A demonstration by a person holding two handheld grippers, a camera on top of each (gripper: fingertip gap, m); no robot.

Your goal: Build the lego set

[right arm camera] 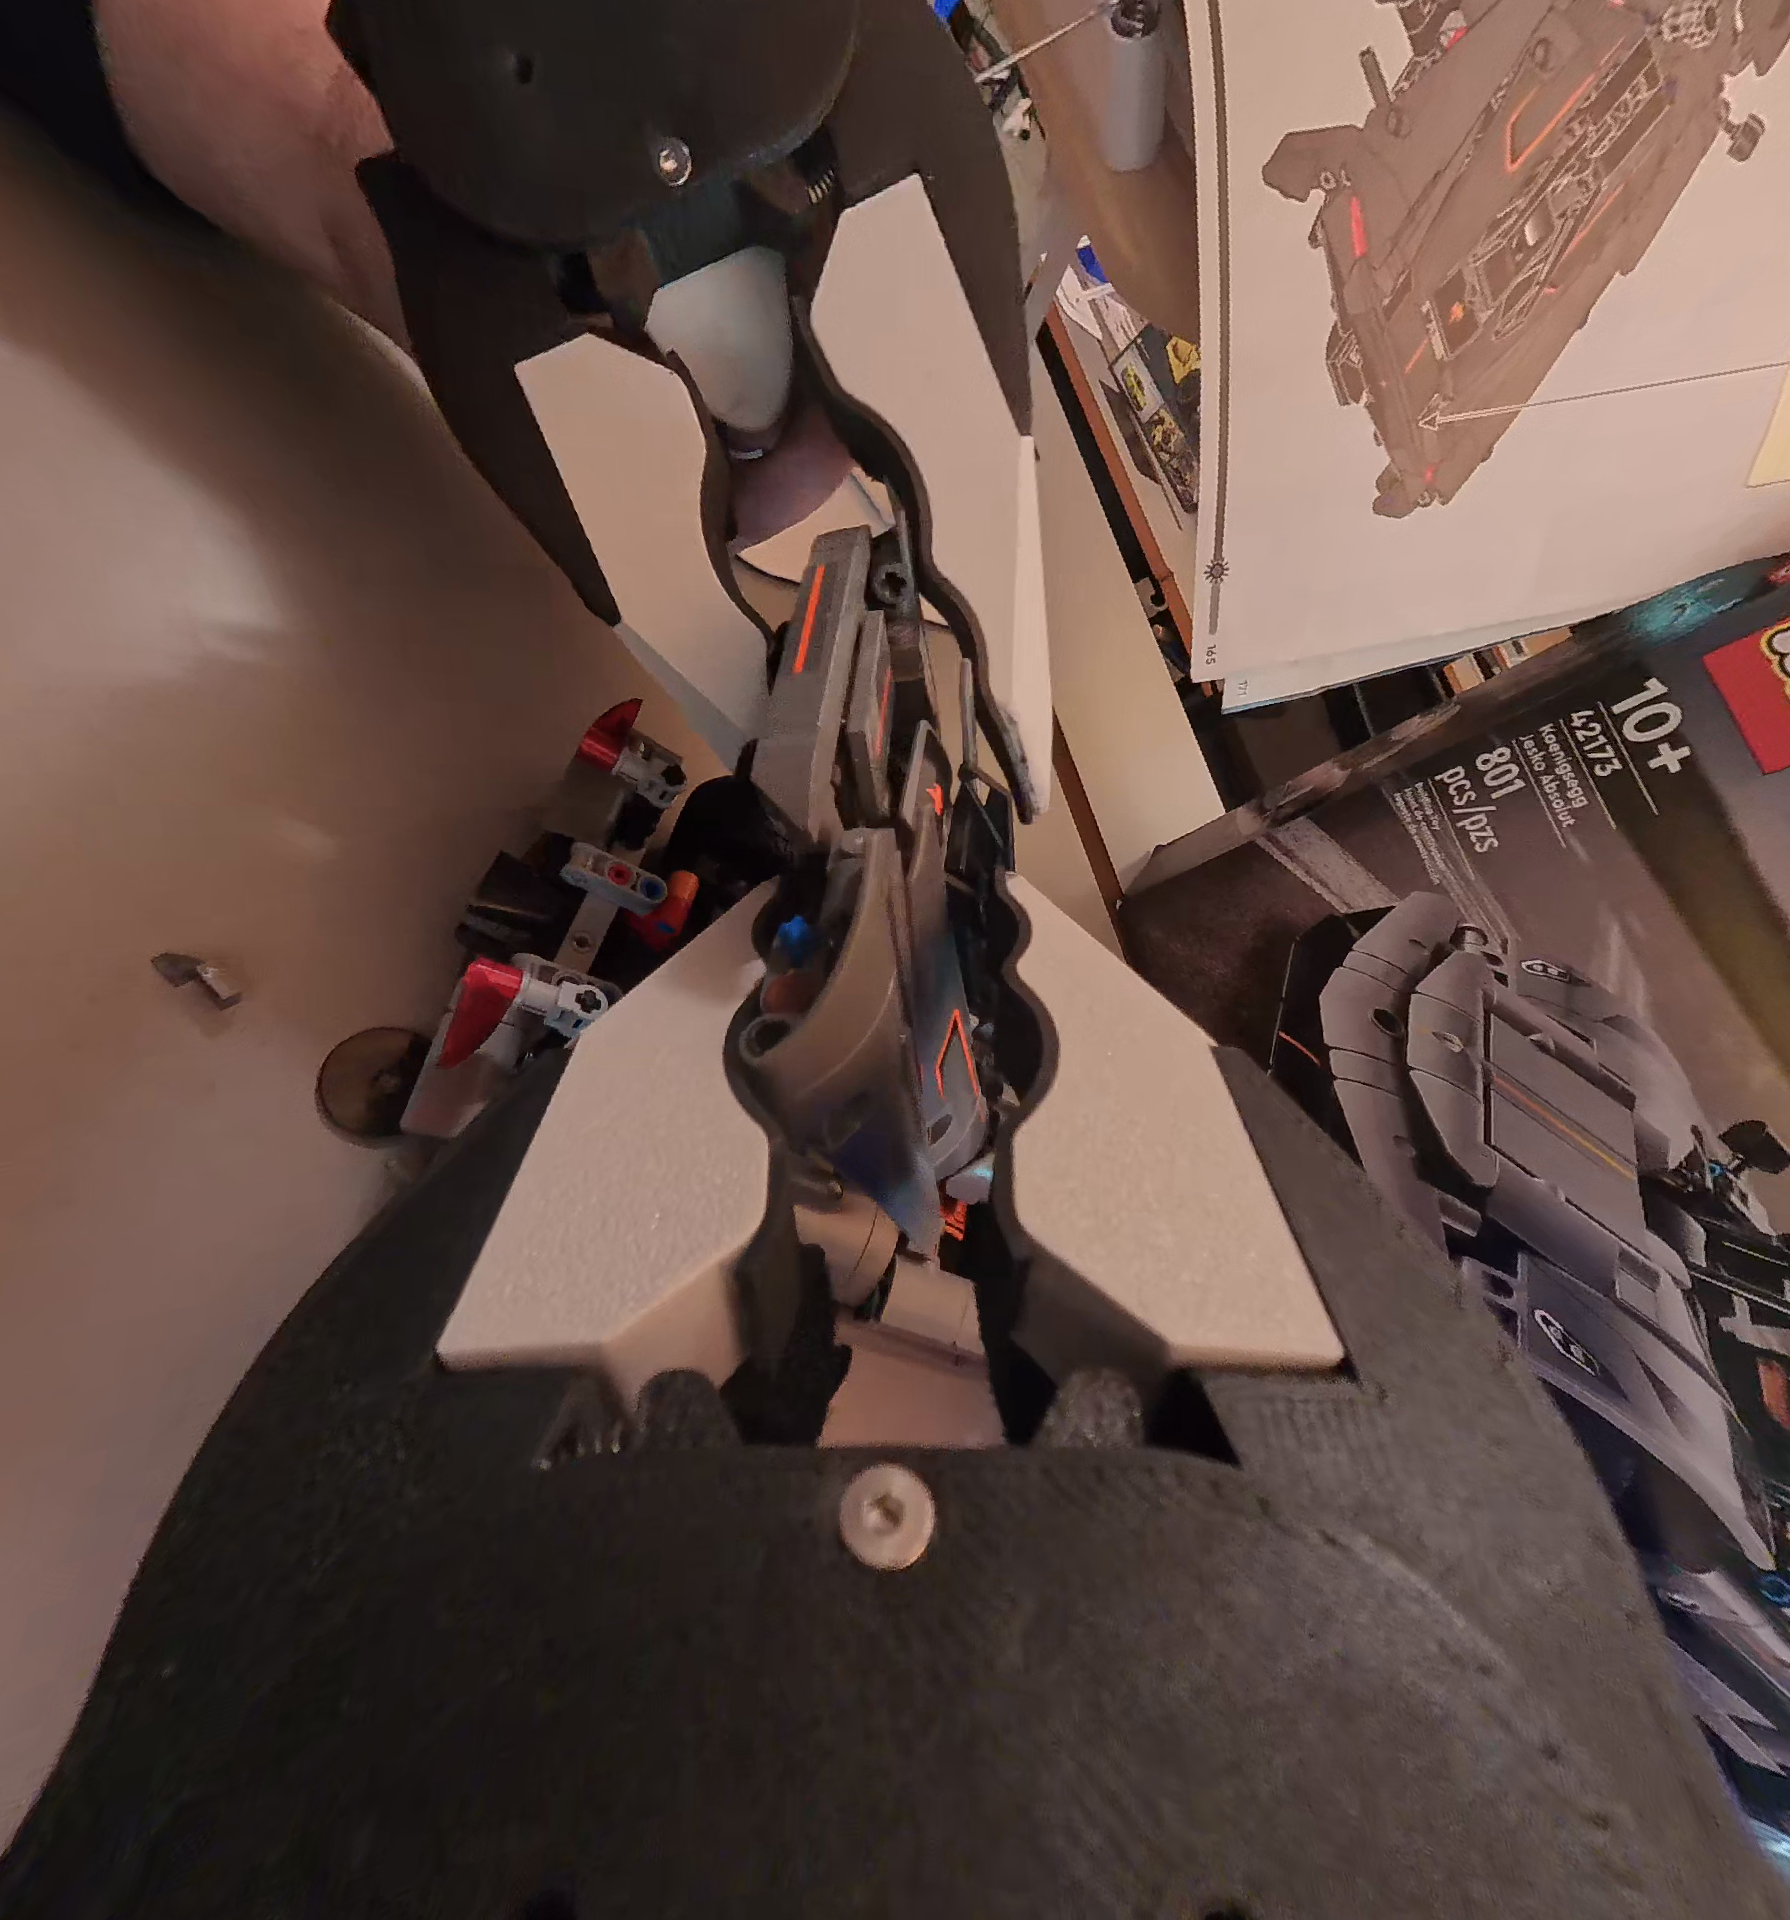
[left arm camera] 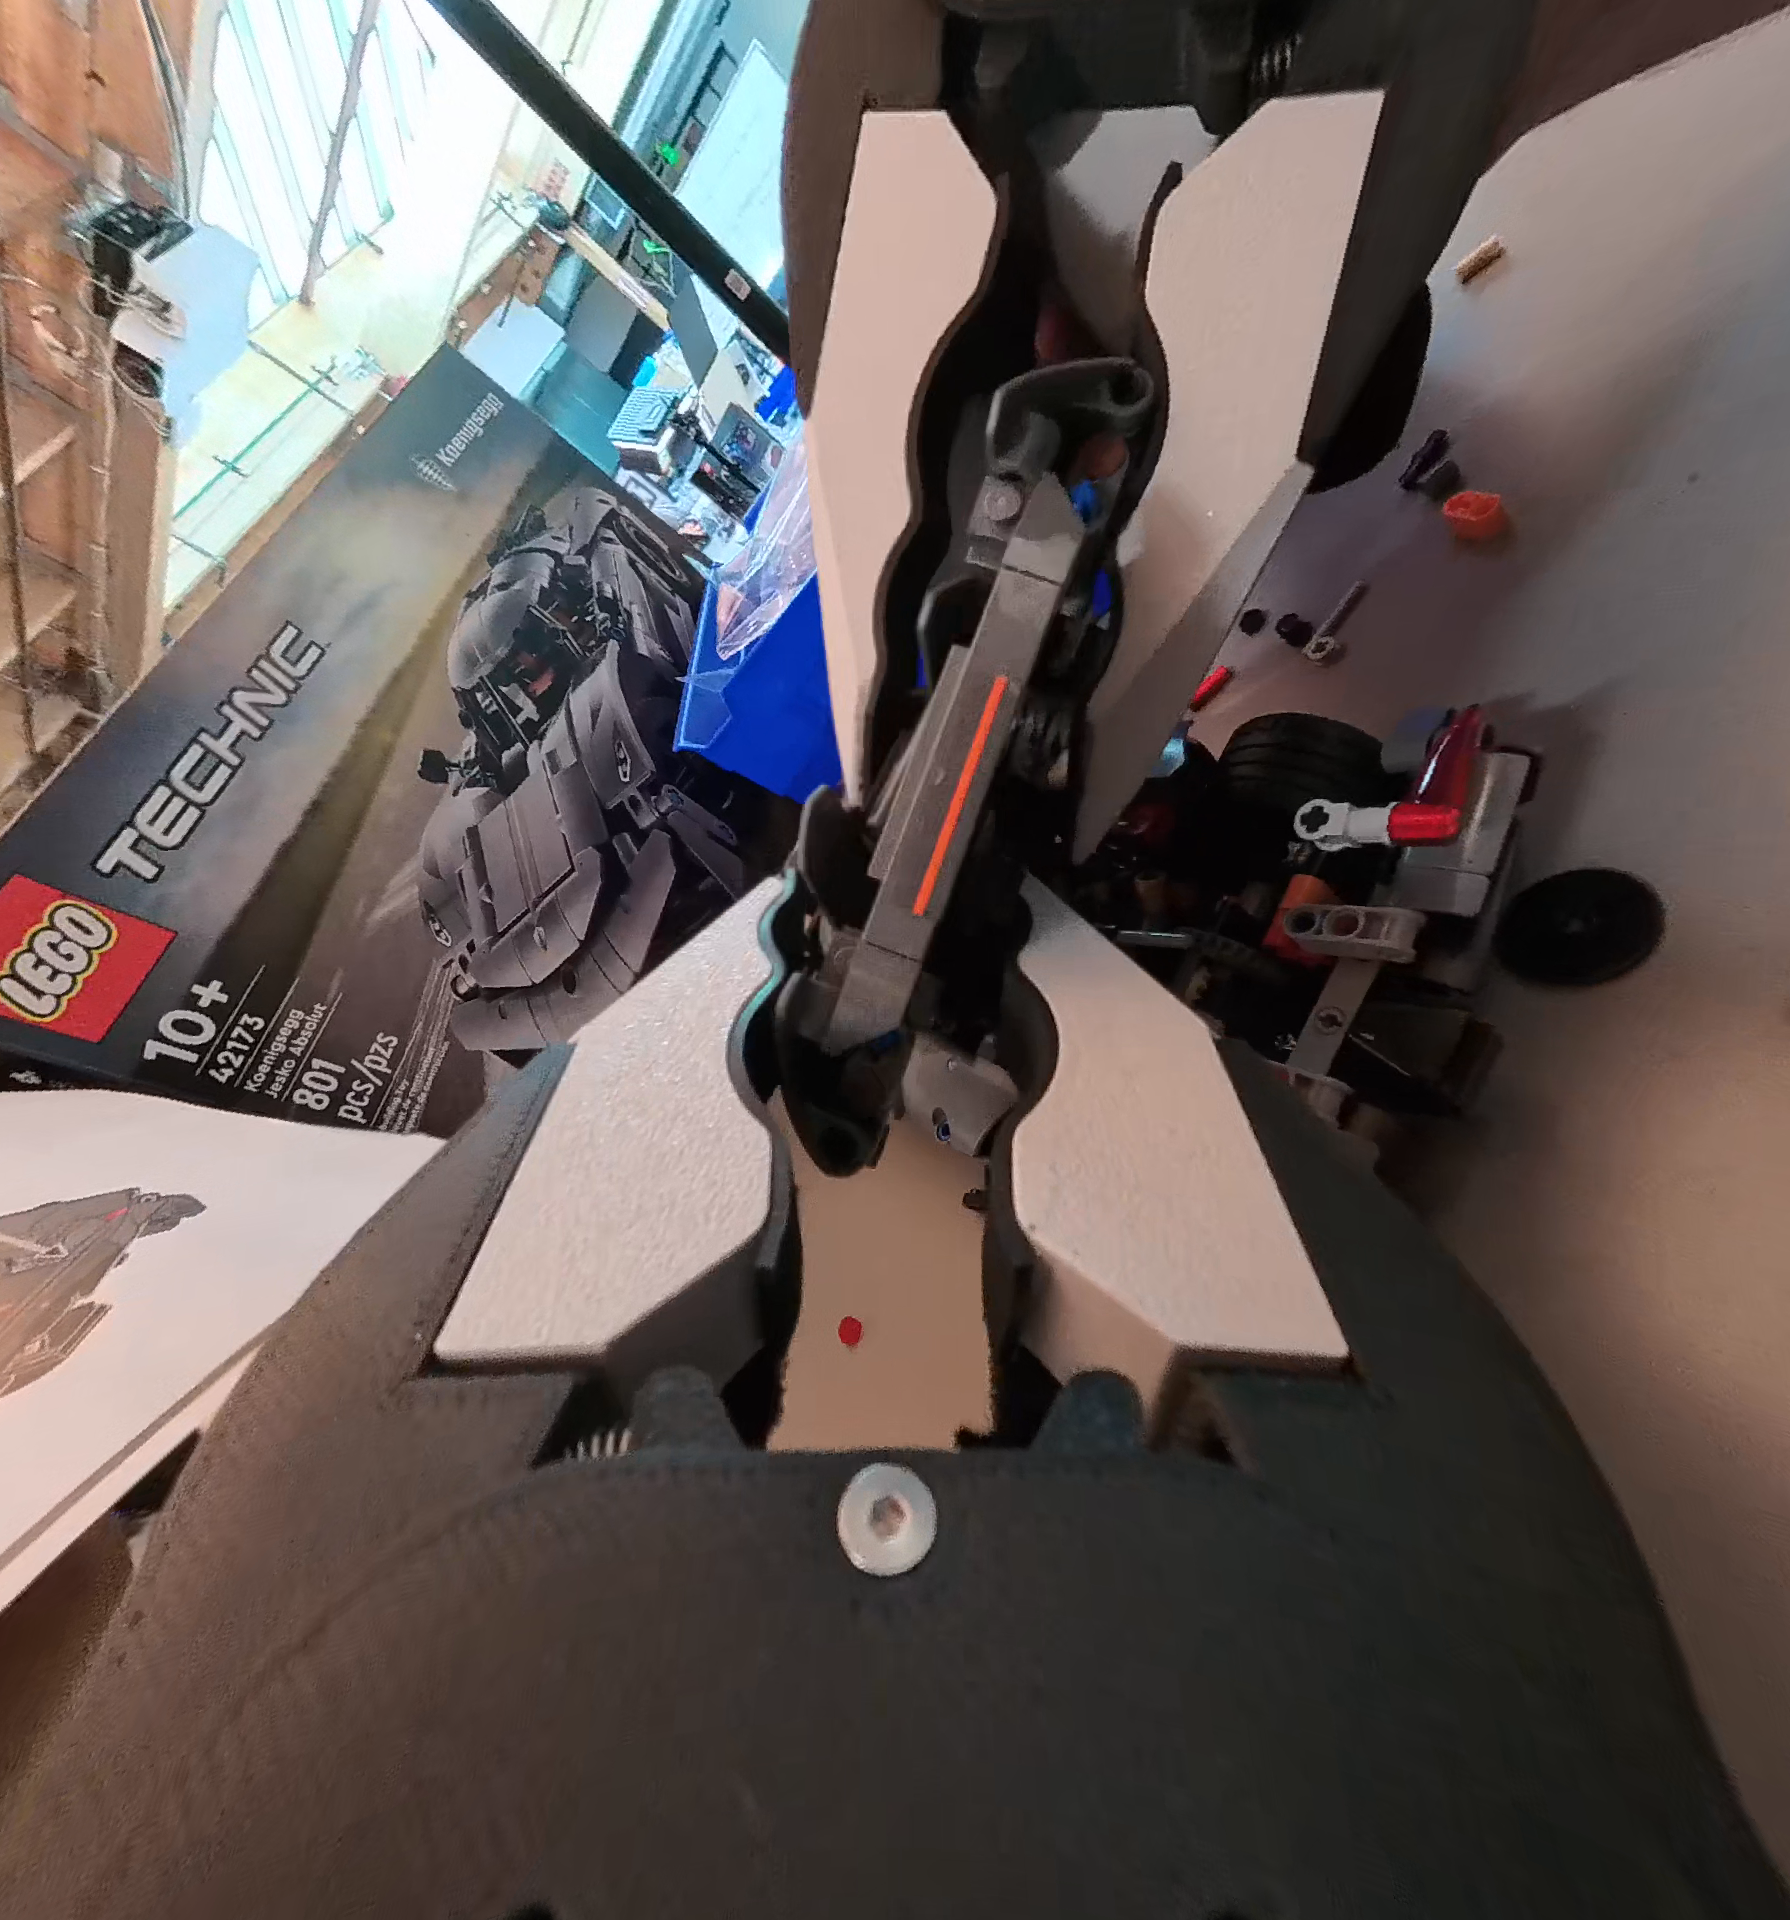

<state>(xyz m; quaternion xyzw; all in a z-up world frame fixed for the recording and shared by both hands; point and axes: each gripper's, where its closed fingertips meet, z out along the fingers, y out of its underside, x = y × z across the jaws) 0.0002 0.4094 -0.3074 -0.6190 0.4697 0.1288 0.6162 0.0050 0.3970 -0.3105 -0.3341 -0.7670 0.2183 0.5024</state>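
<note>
Where both hand-held grippers clamp it, the grey assembly (left arm camera: 958, 748) hides.

A long grey lego piece (left arm camera: 958, 748) with a thin orange line is up off the table, held at both ends. The half-built car (left arm camera: 1390, 883) sits on the table behind it.

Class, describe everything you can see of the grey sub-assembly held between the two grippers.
The grey sub-assembly is a long, narrow build of matte grey plastic panels and darker beams, with thin orange stripes and blue pins showing. It is held in the air, above the white table. The left gripper clamps one end, the right gripper the other, facing each other.
</note>
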